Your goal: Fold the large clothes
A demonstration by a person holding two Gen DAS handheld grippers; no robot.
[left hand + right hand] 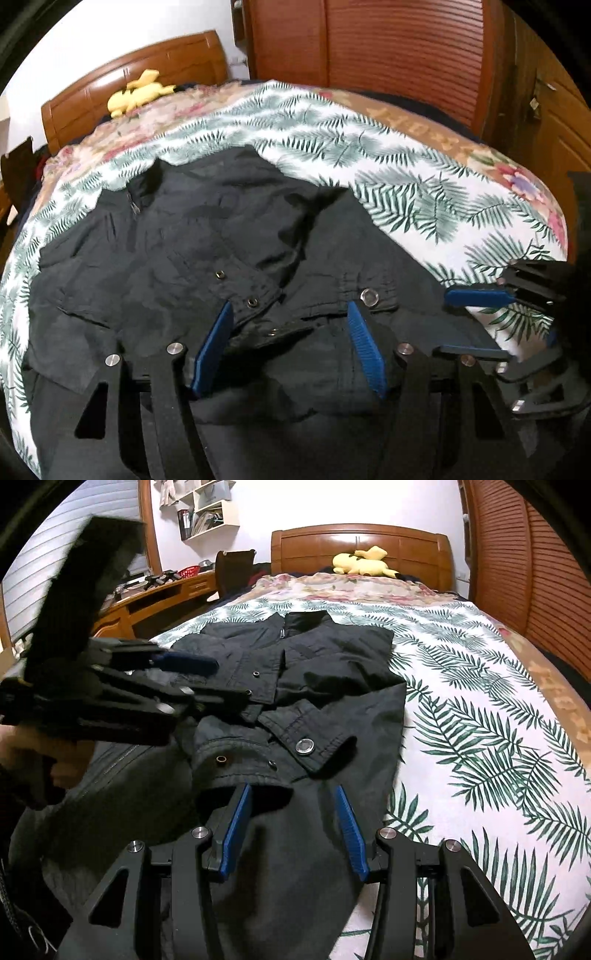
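Your black jacket (pixel 295 686) lies partly folded on the fern-print sheet (pixel 480 738) of the bed, collar toward the headboard (pixel 362 546). Your left hand-held gripper (pixel 288 347) hovers over its snap-button front with pads apart, nothing pinched. Your right hand-held gripper (pixel 291 827) stands apart too, fabric lying loose between its fingers.

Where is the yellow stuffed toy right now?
The yellow stuffed toy lies at the far end of the bed, right against the wooden headboard, beyond the black jacket. In the left wrist view it shows at upper left.
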